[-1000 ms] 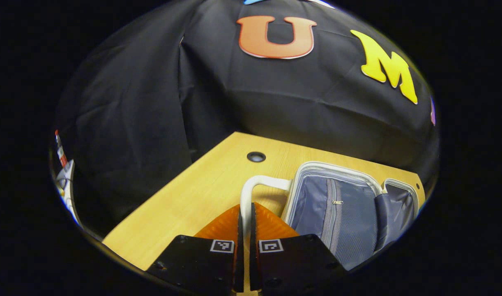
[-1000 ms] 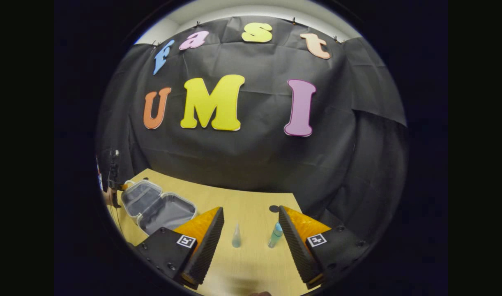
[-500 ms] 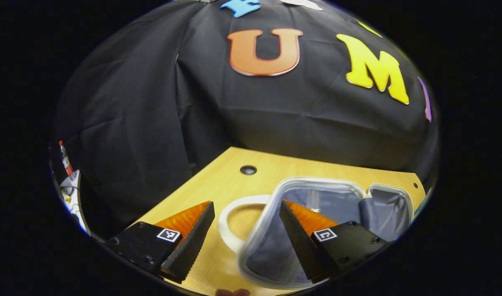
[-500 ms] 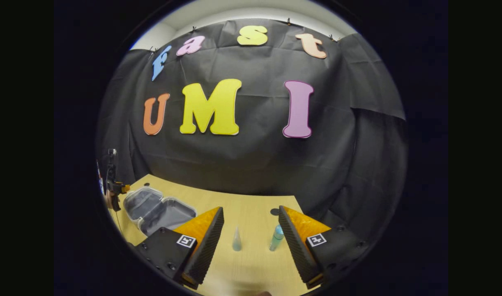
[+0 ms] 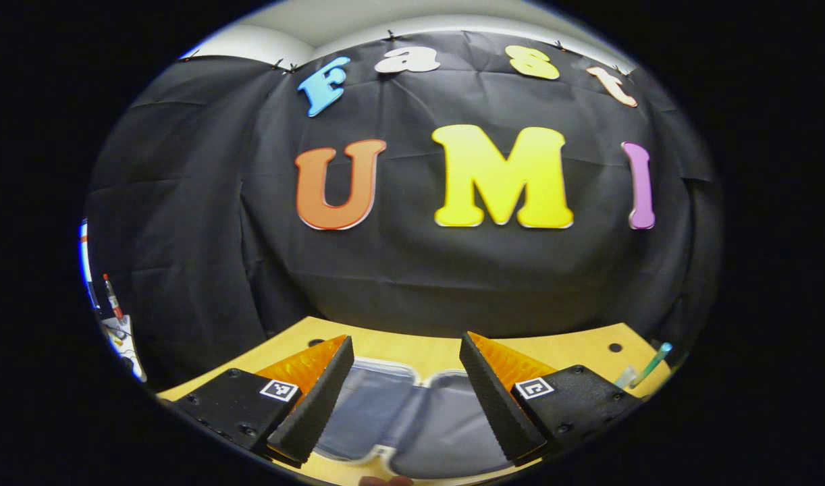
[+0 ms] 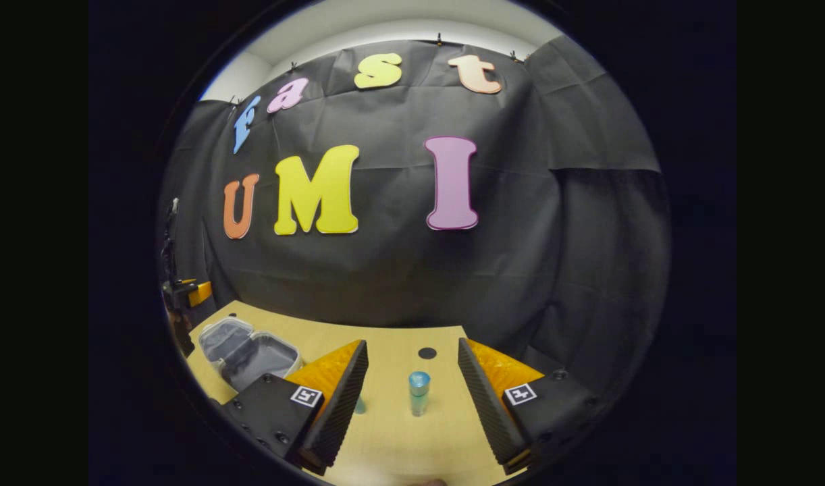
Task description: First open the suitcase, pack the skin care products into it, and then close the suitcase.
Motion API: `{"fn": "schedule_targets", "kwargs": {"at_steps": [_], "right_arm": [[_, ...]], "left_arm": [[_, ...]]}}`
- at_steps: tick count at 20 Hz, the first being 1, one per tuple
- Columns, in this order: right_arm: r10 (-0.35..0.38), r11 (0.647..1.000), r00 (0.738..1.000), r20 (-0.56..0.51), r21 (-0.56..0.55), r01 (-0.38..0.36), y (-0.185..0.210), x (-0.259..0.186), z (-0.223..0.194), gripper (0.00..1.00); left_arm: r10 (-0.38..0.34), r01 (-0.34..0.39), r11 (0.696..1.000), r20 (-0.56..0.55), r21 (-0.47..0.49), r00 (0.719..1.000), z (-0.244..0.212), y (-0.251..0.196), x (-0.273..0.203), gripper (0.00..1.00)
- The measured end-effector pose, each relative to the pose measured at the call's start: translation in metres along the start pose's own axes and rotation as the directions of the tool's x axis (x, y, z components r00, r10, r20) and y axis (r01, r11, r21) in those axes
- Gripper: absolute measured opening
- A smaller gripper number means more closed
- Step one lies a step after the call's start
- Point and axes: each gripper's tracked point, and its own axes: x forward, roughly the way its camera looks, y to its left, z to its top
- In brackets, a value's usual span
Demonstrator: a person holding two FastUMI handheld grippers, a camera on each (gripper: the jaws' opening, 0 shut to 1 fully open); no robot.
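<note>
Hovering over the open suitcase [image 5: 412,418], the left gripper [image 5: 406,405] has its fingers spread wide with nothing between them. Both grey-lined halves of the suitcase lie flat on the wooden table [image 5: 574,347], directly below and between the fingers in the left gripper view; the pale rim runs along the near edge. At the far right of that view, near the table's corner, two slim skin care items show: a teal-capped tube [image 5: 652,363] leaning, and a paler small bottle [image 5: 625,376] just beside it. Details too small to tell.

Right gripper [image 6: 412,405] is also wide open, holding nothing. In the right gripper view a blue-capped bottle [image 6: 418,393] stands upright on the table [image 6: 385,337], between the two fingers but touching neither. A second small greenish item [image 6: 360,405] is partly hidden behind the left-hand finger; can't tell its shape. A round cable hole [image 6: 427,352] sits in the tabletop beyond the bottle.

The suitcase [image 6: 247,351] appears at the left of the right gripper view, lid laid open, well apart from the bottles. The left gripper [image 6: 183,297] shows just above and beside the case at that view's left edge.
</note>
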Motion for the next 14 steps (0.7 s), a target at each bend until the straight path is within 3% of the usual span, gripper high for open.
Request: {"fn": "schedule_targets", "kwargs": {"at_steps": [1, 2, 4, 5, 6, 9, 14], "right_arm": [[0.002, 1.0, 1.0, 0.0, -0.003, -0.002, -0.008, -0.001, -0.002, 0.8], [0.006, 1.0, 1.0, -0.003, -0.004, -0.006, -0.015, -0.003, -0.005, 0.79], [0.023, 1.0, 1.0, -0.016, -0.007, -0.023, -0.026, -0.005, -0.014, 0.79], [0.029, 0.999, 0.999, -0.027, -0.011, -0.03, -0.031, -0.004, -0.02, 0.79], [0.032, 0.999, 0.999, -0.039, -0.014, -0.032, -0.038, -0.004, -0.024, 0.79], [0.038, 0.999, 0.997, -0.06, 0.003, -0.038, -0.056, -0.003, -0.032, 0.8], [0.024, 1.0, 0.991, -0.132, -0.005, -0.025, -0.09, -0.006, -0.061, 0.79]], "left_arm": [[-0.015, 0.015, 1.0, -0.001, -0.006, 1.0, -0.002, -0.024, -0.011, 0.94], [-0.047, 0.047, 0.999, -0.007, -0.014, 0.999, -0.006, -0.049, -0.02, 1.0], [-0.116, 0.115, 0.993, -0.033, -0.012, 0.993, -0.018, -0.102, -0.036, 1.0], [-0.158, 0.157, 0.987, -0.047, -0.014, 0.986, -0.028, -0.129, -0.043, 0.94], [-0.196, 0.196, 0.981, -0.07, -0.006, 0.978, -0.041, -0.155, -0.049, 1.0], [-0.289, 0.295, 0.955, -0.137, 0.025, 0.948, -0.08, -0.221, -0.064, 1.0], [-0.356, 0.381, 0.922, -0.232, 0.072, 0.905, -0.143, -0.296, -0.053, 1.0]]}}
